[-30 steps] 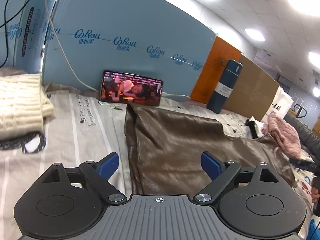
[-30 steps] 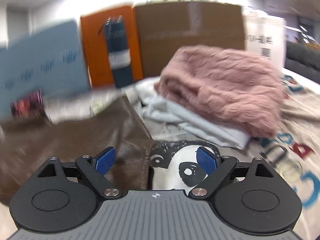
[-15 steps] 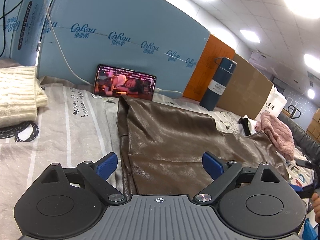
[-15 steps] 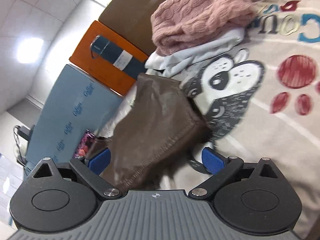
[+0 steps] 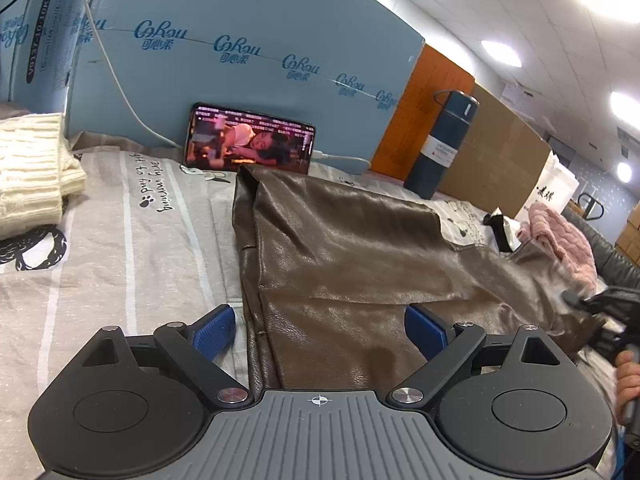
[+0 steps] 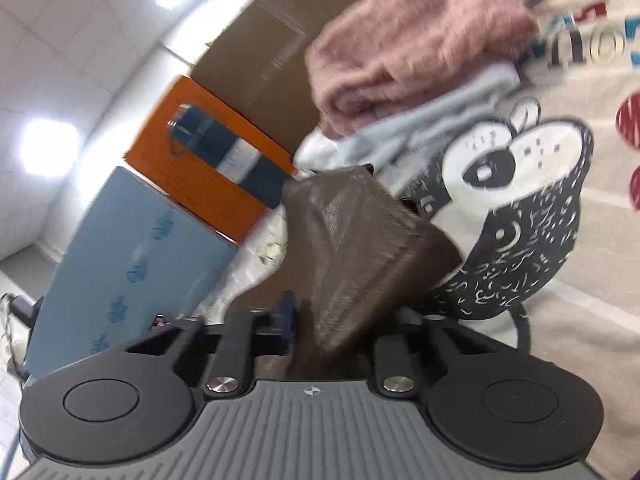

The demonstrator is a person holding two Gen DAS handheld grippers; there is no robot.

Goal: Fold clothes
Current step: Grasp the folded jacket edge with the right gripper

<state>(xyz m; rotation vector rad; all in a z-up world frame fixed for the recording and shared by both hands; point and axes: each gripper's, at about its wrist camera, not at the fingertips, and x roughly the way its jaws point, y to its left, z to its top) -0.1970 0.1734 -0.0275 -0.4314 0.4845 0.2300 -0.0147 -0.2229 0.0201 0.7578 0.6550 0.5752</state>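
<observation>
So your right gripper (image 6: pixel 320 320) has just snapped closed and it's pinching a bunched corner of the brown leather garment (image 5: pixel 360 248), which is spread out on the printed bedsheet (image 5: pixel 120 240) in front of the propped-up phone (image 5: pixel 250 142). Your left gripper (image 5: pixel 318 330) hangs over the near edge of that garment with its jaws wide apart, nothing gripped. The pink sweater (image 6: pixel 408 40) sits just past the pinched corner.
</observation>
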